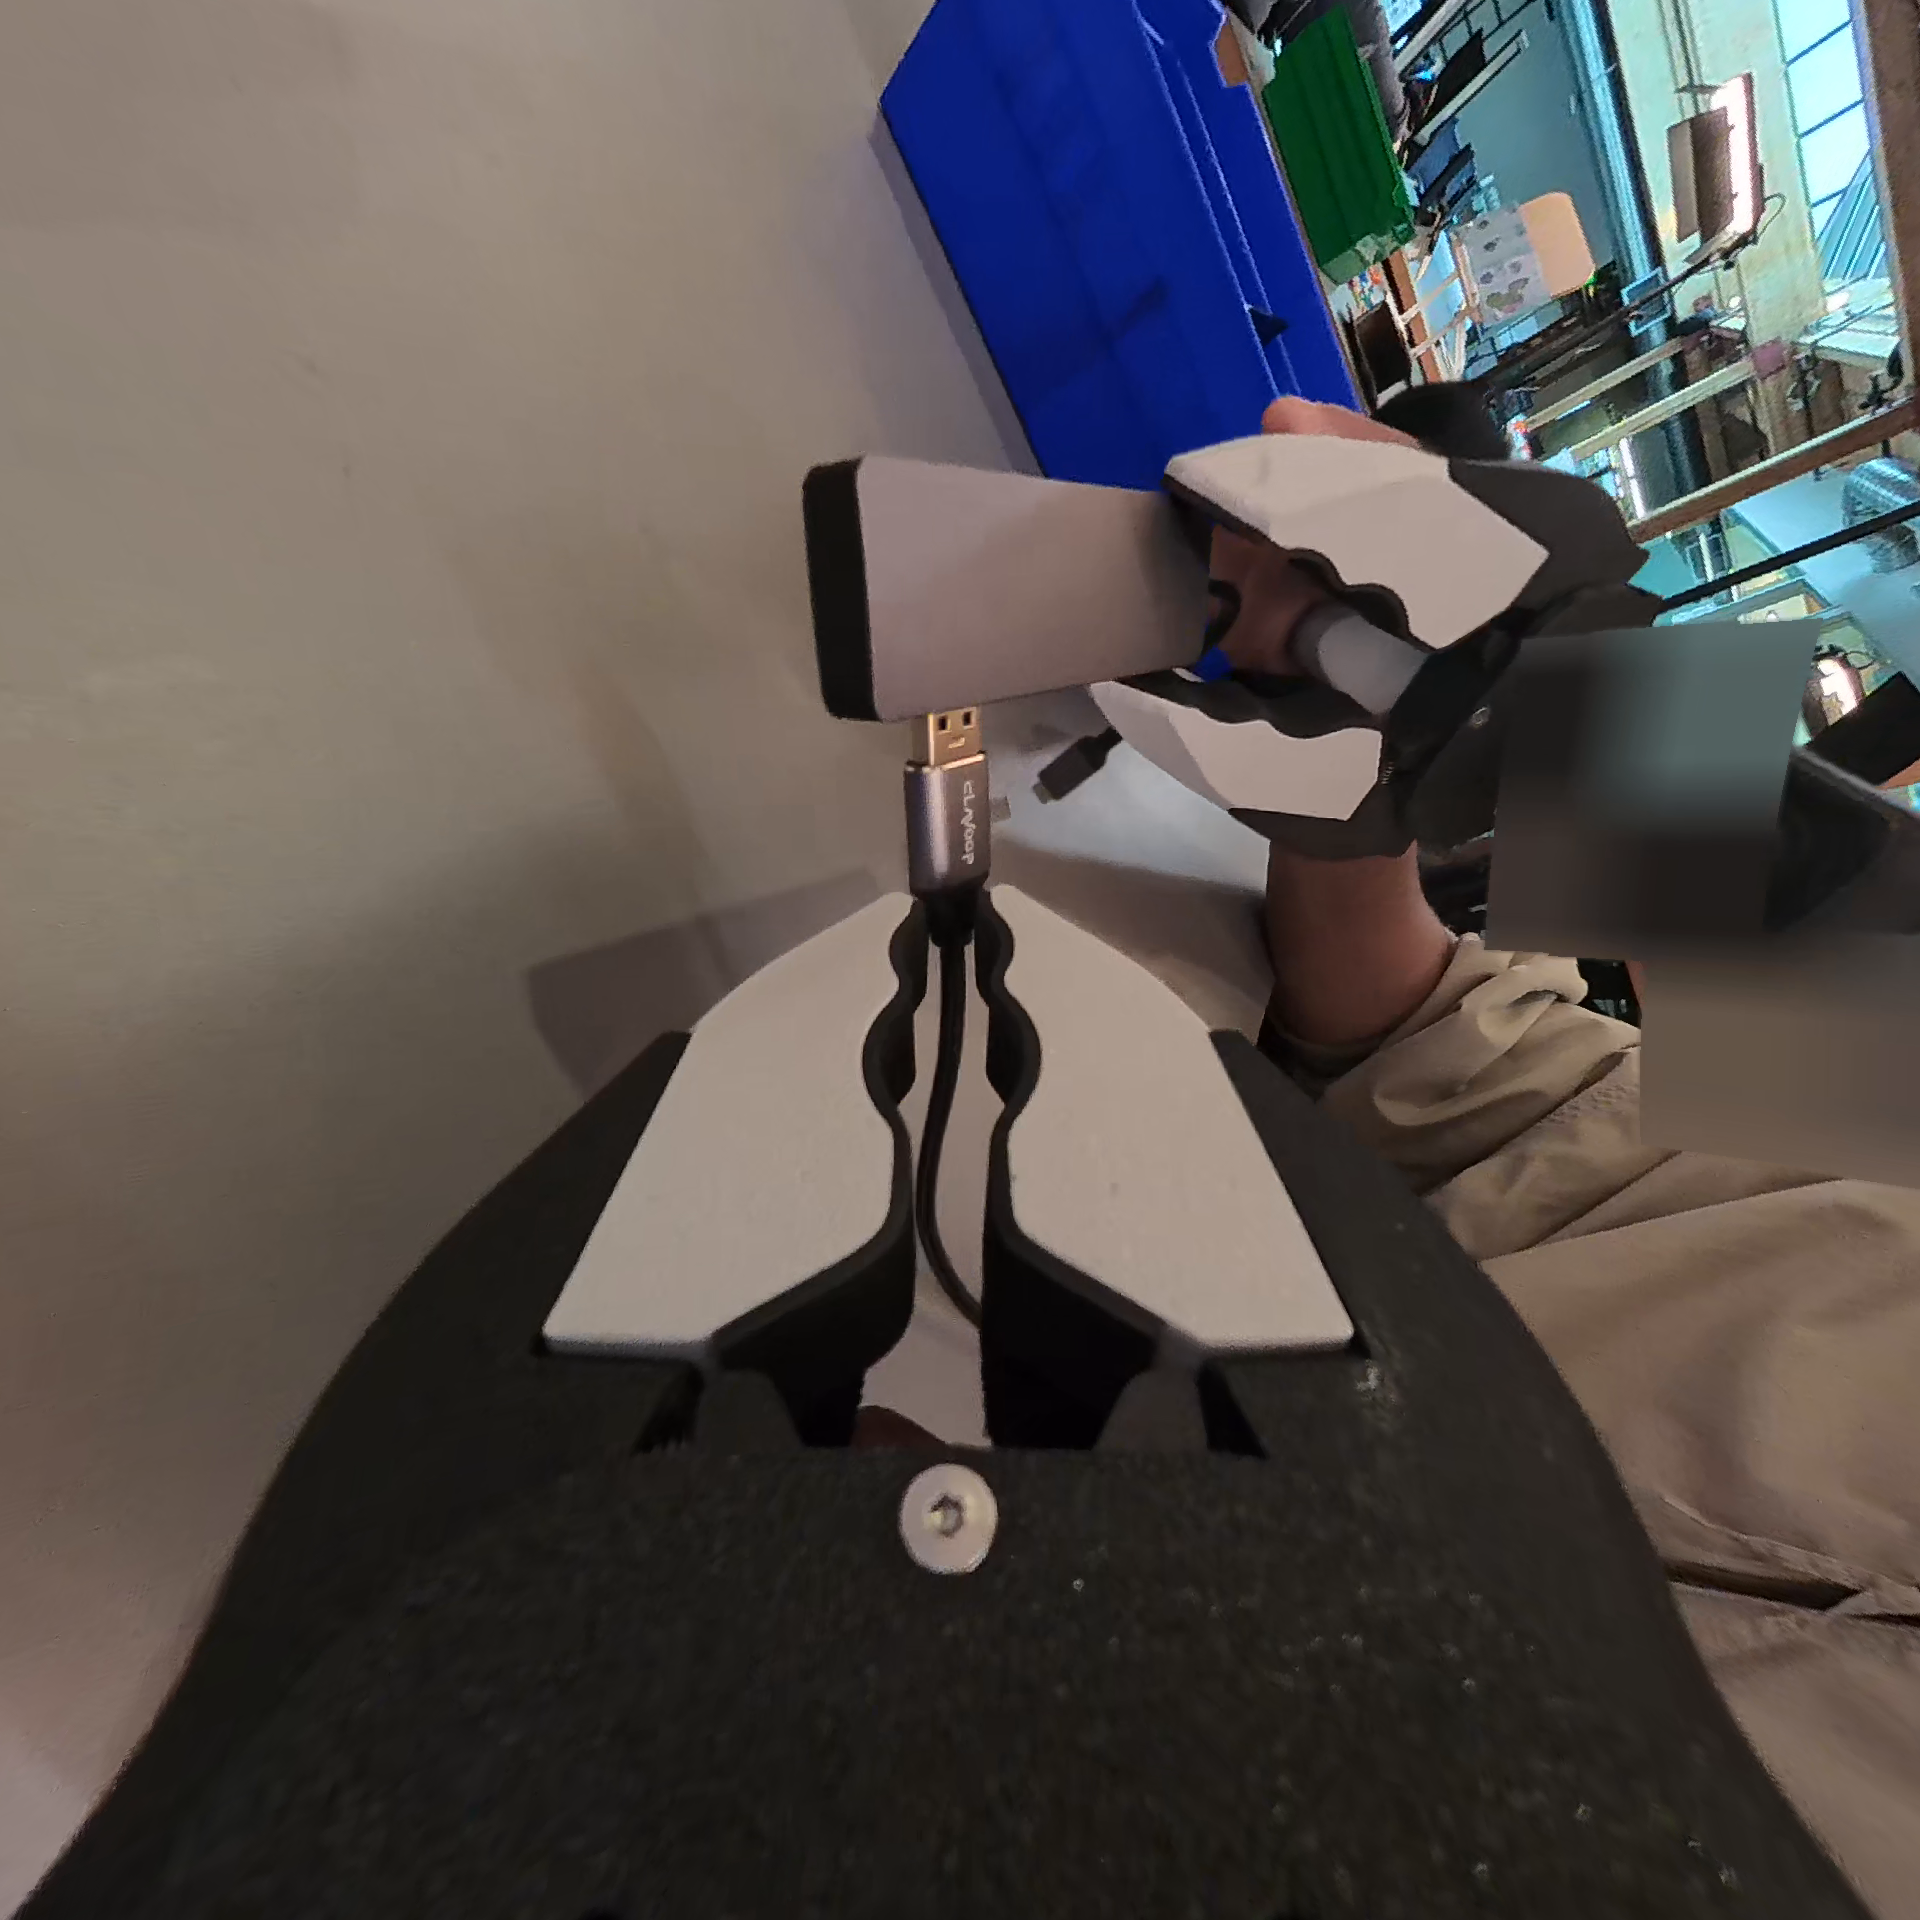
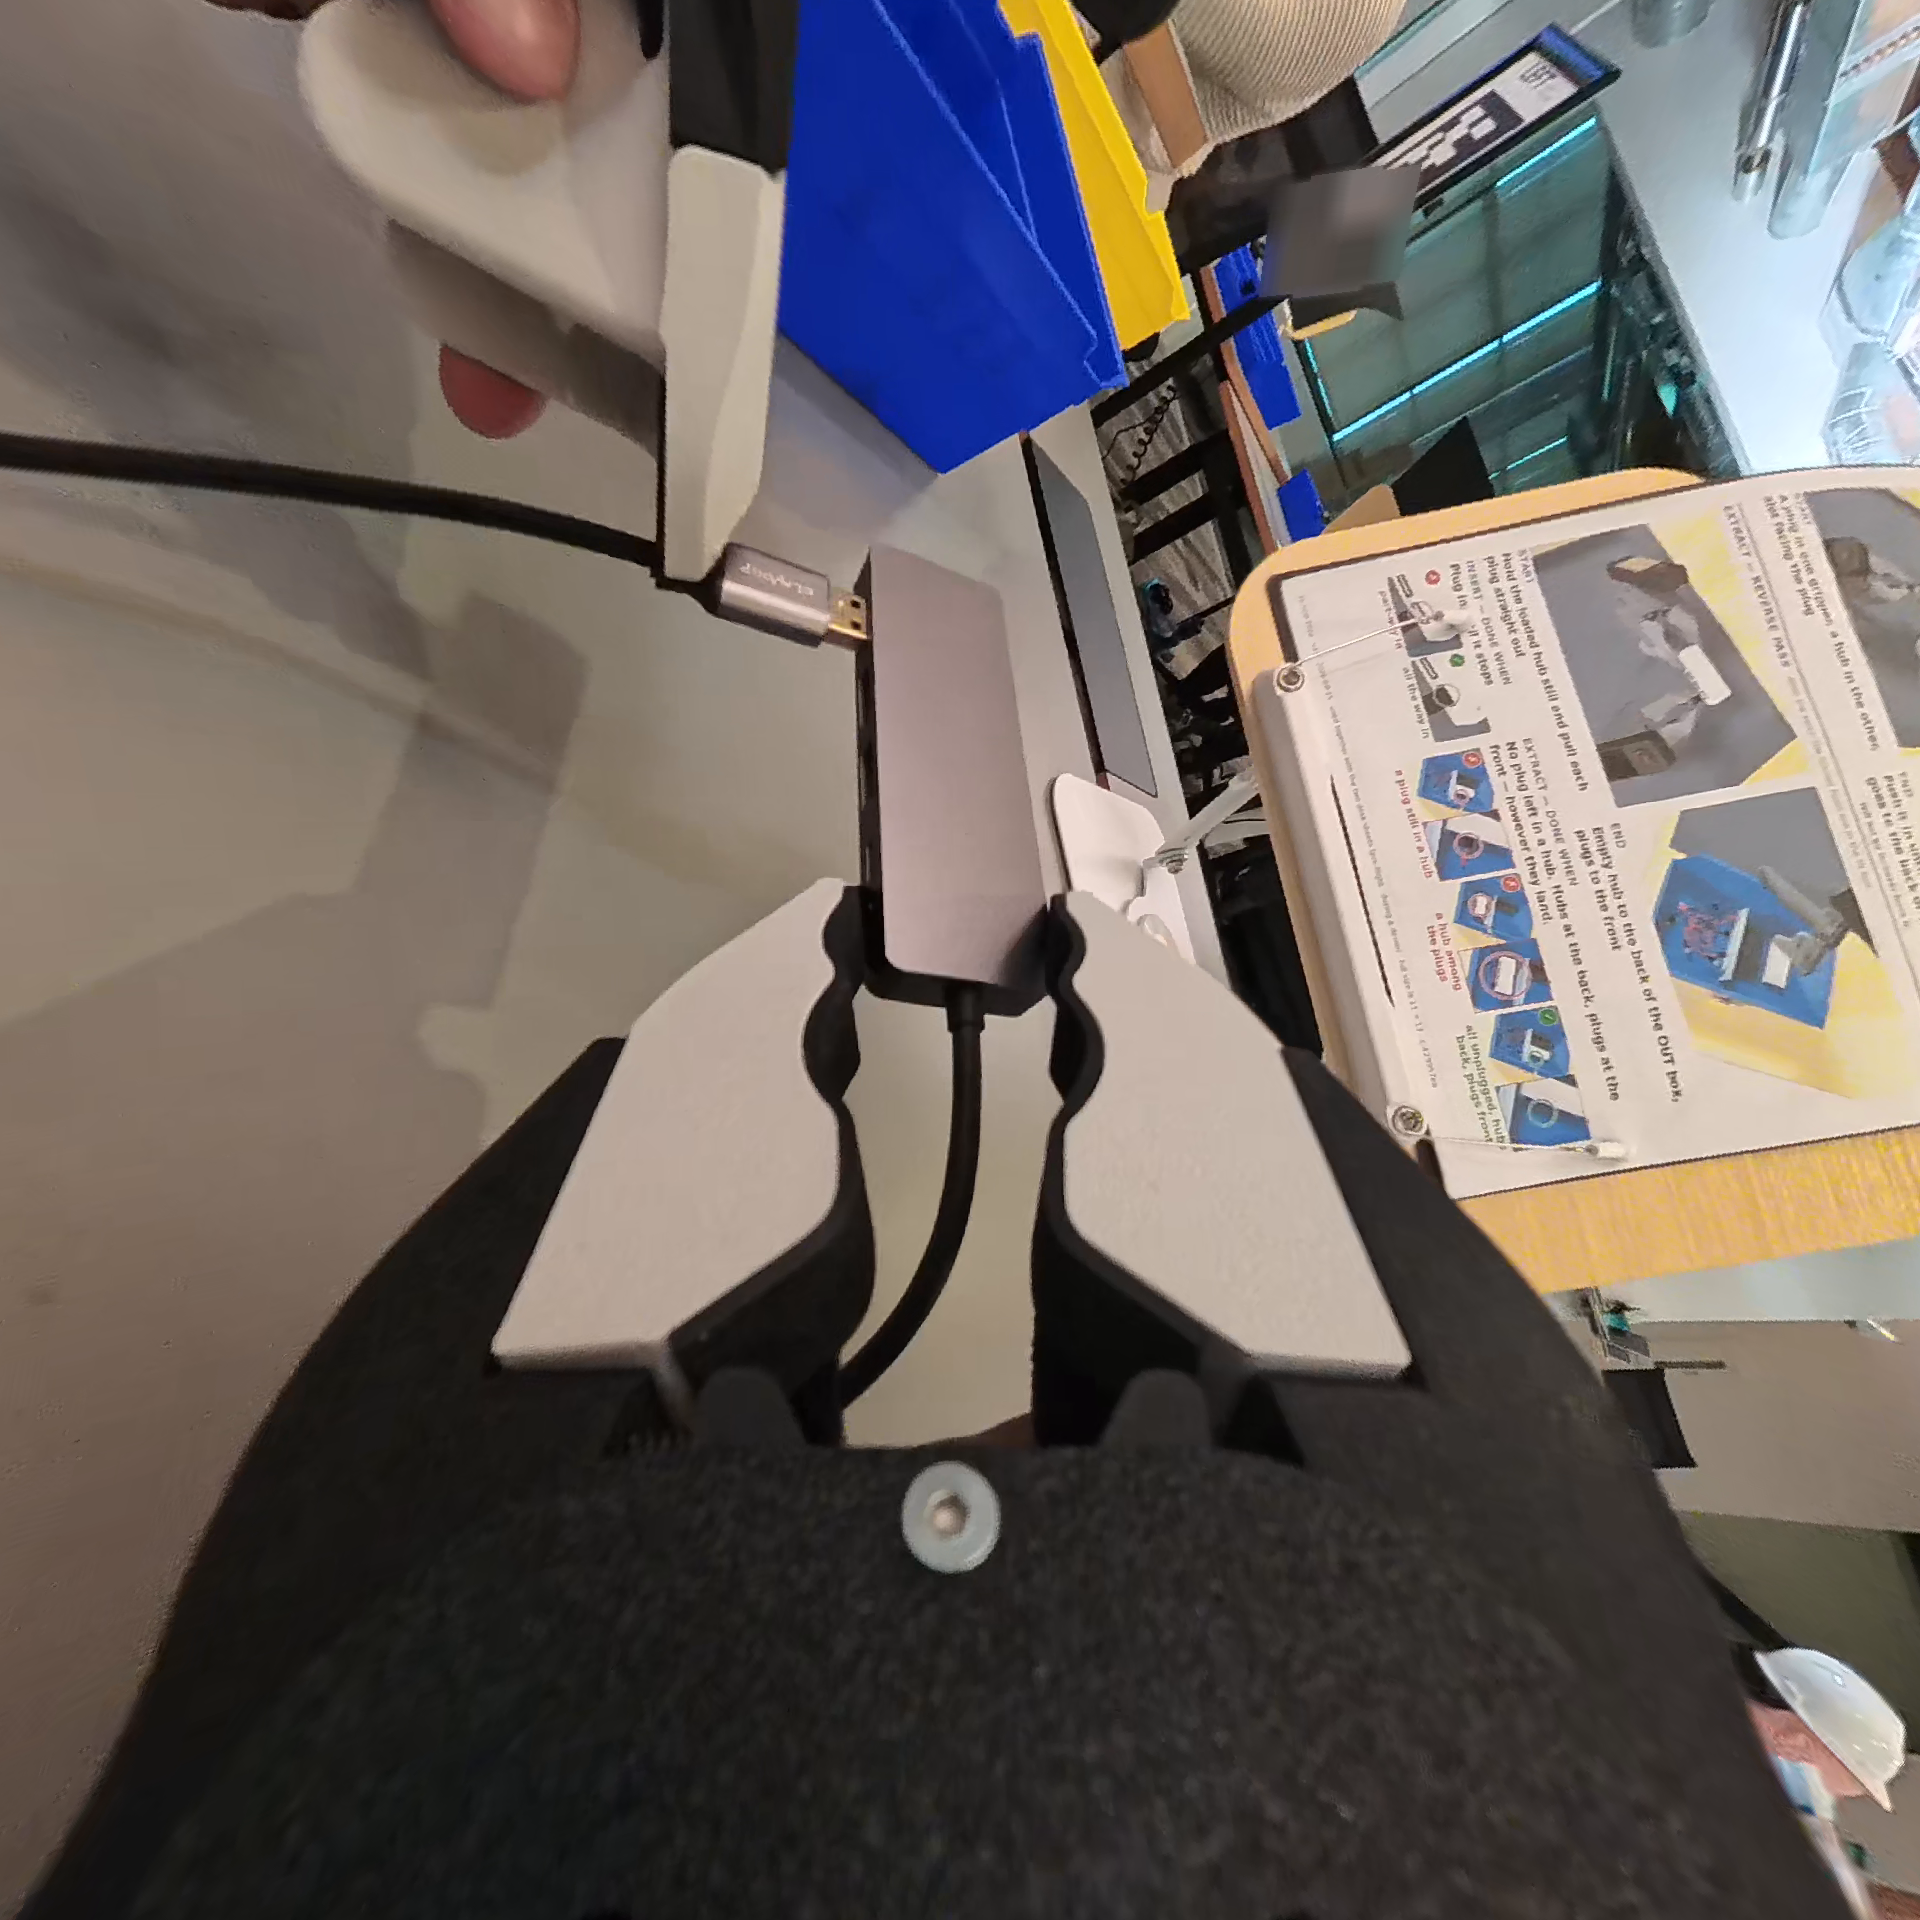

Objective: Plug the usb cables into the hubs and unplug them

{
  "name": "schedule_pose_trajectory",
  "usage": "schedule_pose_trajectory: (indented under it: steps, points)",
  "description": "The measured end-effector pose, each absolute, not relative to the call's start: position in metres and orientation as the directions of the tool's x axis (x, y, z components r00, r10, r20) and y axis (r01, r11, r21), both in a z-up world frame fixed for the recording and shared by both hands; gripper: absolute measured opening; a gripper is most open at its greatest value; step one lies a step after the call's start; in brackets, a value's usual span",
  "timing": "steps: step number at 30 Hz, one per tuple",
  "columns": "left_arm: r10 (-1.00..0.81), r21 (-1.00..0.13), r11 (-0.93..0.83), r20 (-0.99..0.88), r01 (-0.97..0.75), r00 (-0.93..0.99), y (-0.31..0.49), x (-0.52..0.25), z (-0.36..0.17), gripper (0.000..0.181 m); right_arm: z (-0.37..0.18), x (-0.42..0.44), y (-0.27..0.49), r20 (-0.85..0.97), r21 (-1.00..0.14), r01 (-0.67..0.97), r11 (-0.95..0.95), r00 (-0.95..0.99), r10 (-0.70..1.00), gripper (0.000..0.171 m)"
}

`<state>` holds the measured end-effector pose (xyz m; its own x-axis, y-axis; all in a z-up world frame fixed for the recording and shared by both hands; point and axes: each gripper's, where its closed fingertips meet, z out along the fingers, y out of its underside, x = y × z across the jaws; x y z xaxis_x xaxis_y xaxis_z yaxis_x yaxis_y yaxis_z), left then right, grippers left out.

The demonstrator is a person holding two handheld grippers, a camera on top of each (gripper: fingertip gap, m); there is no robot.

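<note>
My left gripper (image 1: pixel 948 906) is shut on a USB cable, holding it at the base of its grey plug (image 1: pixel 948 821). The plug's gold tip (image 1: pixel 951 738) touches the port side of a flat grey hub (image 1: pixel 997 582); most of the metal still shows. My right gripper (image 2: pixel 948 935) is shut on the hub (image 2: pixel 940 769) at its cable end, with the hub's black cord (image 2: pixel 951 1143) running back between the fingers. In the right wrist view the plug (image 2: pixel 779 597) meets the hub's far left edge, held by the left gripper (image 2: pixel 717 416). The right gripper also shows in the left wrist view (image 1: pixel 1340 634).
A blue bin (image 1: pixel 1101 239) stands behind on the pale table (image 1: pixel 312 520), with a yellow bin (image 2: pixel 1101 177) beside it. A loose dark connector (image 1: pixel 1070 769) lies below the hub. A printed instruction sheet on a wooden board (image 2: pixel 1579 831) stands to the right. Tip to tip, the grippers are about 8 cm apart.
</note>
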<state>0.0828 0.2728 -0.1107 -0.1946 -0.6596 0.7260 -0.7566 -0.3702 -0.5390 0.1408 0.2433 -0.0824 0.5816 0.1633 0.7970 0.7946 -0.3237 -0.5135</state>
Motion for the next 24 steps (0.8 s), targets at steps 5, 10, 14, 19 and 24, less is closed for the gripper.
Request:
schedule_pose_trajectory:
  steps: [5,10,14,19,24]
  points:
    - [-0.656,-0.549,-0.373,0.726,-0.748,-0.205,0.2741,0.0840,-0.1072,0.008,-0.0815,0.1399,0.2422,0.799,-0.512,0.799,-0.315,0.578,0.168,0.033]
    - [-0.644,-0.533,-0.342,0.733,-0.774,-0.220,0.2723,0.0795,-0.1093,0.008,-0.0832,0.1360,0.2410,0.781,-0.532,0.795,-0.293,0.594,0.193,0.033]
    - [-0.656,-0.539,-0.311,0.718,-0.783,-0.233,0.2715,0.0787,-0.1110,0.008,-0.0828,0.1332,0.2402,0.758,-0.561,0.781,-0.274,0.618,0.211,0.033]
    - [-0.634,-0.545,-0.327,0.732,-0.772,-0.248,0.2699,0.0807,-0.1078,0.008,-0.0797,0.1349,0.2397,0.717,-0.618,0.742,-0.260,0.667,0.201,0.033]
    - [-0.661,-0.581,-0.309,0.700,-0.753,-0.269,0.2699,0.0798,-0.1033,0.008,-0.0747,0.1356,0.2406,0.721,-0.627,0.739,-0.244,0.670,0.176,0.034]
